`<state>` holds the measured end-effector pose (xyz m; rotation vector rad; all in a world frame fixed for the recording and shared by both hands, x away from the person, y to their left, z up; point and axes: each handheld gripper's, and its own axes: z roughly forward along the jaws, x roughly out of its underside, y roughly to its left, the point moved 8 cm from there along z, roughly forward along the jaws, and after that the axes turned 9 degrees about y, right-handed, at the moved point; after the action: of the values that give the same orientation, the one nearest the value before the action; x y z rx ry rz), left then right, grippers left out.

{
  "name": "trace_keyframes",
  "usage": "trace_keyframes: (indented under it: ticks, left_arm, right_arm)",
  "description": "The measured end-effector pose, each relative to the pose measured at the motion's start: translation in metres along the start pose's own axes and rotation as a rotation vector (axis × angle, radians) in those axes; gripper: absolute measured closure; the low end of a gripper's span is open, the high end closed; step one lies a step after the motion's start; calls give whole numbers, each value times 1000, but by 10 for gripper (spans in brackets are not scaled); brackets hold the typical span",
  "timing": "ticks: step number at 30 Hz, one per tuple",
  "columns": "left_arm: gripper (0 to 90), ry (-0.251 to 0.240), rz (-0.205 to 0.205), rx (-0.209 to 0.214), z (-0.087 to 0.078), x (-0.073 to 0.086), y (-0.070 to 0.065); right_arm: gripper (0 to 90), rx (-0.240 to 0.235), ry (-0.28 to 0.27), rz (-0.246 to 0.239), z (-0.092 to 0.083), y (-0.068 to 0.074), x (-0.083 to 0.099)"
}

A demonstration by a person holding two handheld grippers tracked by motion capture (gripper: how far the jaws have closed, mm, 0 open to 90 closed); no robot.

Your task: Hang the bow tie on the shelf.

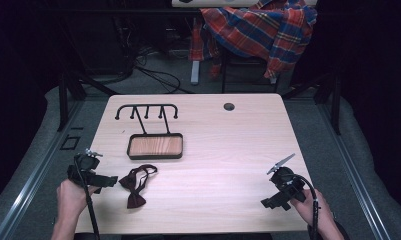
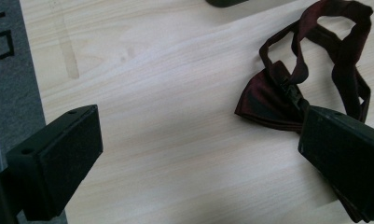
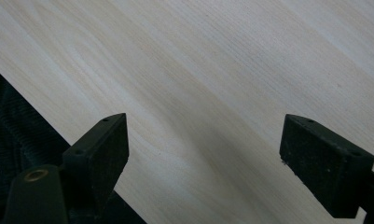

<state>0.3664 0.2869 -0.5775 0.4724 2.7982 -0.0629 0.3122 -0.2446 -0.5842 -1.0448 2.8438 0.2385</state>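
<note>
A dark red bow tie [image 1: 136, 184] lay flat on the pale wooden worktop [image 1: 223, 150], in the lower left part of the high view. Its thin strap looped up and to the right from the bow. In the left gripper view the bow tie [image 2: 287, 95] sat in the right half of the frame, and the right black jaw covered its lower edge.

The left gripper [image 1: 105, 181] was just to the left of the bow tie, held by a hand [image 1: 71, 196] at the lower left. Its jaws stood wide apart, and only bare wood lay between them. I could not tell if a jaw touched the cloth.

Just above the bow tie sat a small wooden tray [image 1: 155, 146] with a dark rim. A black rack with hooks [image 1: 147, 111] stood behind the tray.

The right gripper [image 1: 272, 202] was far away, at the lower right of the high view. Its jaws were wide apart too, over bare wood, holding nothing.

A red plaid shirt [image 1: 260, 27] hung over a chair at the top.
</note>
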Motion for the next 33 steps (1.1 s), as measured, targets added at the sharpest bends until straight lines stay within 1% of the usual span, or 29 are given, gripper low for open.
trace_keyframes:
  ticks: [1, 3, 5, 7, 9, 10, 11, 12, 13, 14, 15, 16, 17, 18, 19, 21, 22, 24, 25, 26, 27, 29, 30, 31, 32, 33]
  left_arm:
    - [0, 0, 0, 0, 0, 0, 0]
    - [0, -18, 9, 9, -1, -6, -3]
    - [1, -27, 14, 14, -1, -8, -5]
    - [1, -51, 15, 33, -1, -17, -9]
    - [0, -60, 16, 39, -1, -20, -10]
    - [1, -67, 23, 53, 0, -23, -14]
    - [1, -67, 23, 53, 0, -23, -14]
    - [1, -60, 40, 60, 2, -26, -19]
    - [0, -60, 40, 60, 2, -26, -19]
    - [0, -58, 52, 70, 4, -28, -23]
    - [0, -58, 52, 70, 4, -28, -23]
    - [1, -70, 70, 86, 5, -31, -27]
    - [1, -70, 70, 86, 5, -31, -27]
    - [0, -72, 77, 103, 7, -33, -30]
    - [0, -70, 78, 108, 9, -34, -30]
    - [1, -65, 73, 109, 10, -34, -30]
    - [0, -55, 72, 114, 14, -35, -30]
    - [0, -54, 75, 117, 15, -36, -30]
    - [0, -50, 83, 120, 17, -37, -30]
    - [0, -51, 79, 119, 19, -38, -31]
    - [0, -47, 81, 117, 20, -39, -31]
    - [0, -50, 95, 118, 22, -44, -35]
    - [0, -50, 95, 118, 22, -44, -35]
    - [0, -41, 106, 121, 26, -47, -38]
    - [0, -34, 115, 115, 28, -48, -38]
    - [0, -34, 115, 115, 28, -48, -38]
  right_arm:
    - [154, 0, 0, 0, 0, 0, 0]
    - [154, -3, 9, -8, 0, 0, 0]
    - [154, -2, 11, -9, 0, 0, 1]
    - [154, -4, 16, -14, 0, 0, 0]
    - [154, -4, 17, -14, 0, 0, 0]
    - [154, -4, 21, -12, 0, 0, 1]
    - [154, -4, 21, -12, 0, 0, 1]
    - [154, -3, 20, -10, 0, -1, 1]
    - [154, -3, 20, -10, 0, -1, 1]
    - [154, -4, 22, -8, 0, -1, 0]
    - [154, -4, 22, -8, 0, -1, 0]
    - [154, 2, 24, -10, 1, -1, 0]
    - [154, 2, 24, -10, 1, -1, 0]
    - [154, 4, 20, -6, 1, 0, 0]
    - [154, 5, 20, -6, 1, -1, 0]
    - [154, 10, 25, -6, 1, -1, 1]
    - [154, 6, 22, -5, 1, -1, 0]
    - [154, 6, 23, -4, 1, -2, 1]
    - [154, 1, 12, 6, 2, -1, 0]
    - [154, 1, 13, 4, 2, -1, 0]
    - [154, 7, 29, -8, 1, -1, 1]
    - [154, 8, 26, -5, 1, 0, 0]
    - [154, 8, 26, -5, 1, 0, 0]
    - [154, 4, 20, -4, 1, 1, 0]
    - [154, 3, 22, -5, 1, 1, 0]
    - [154, 3, 22, -5, 1, 1, 0]
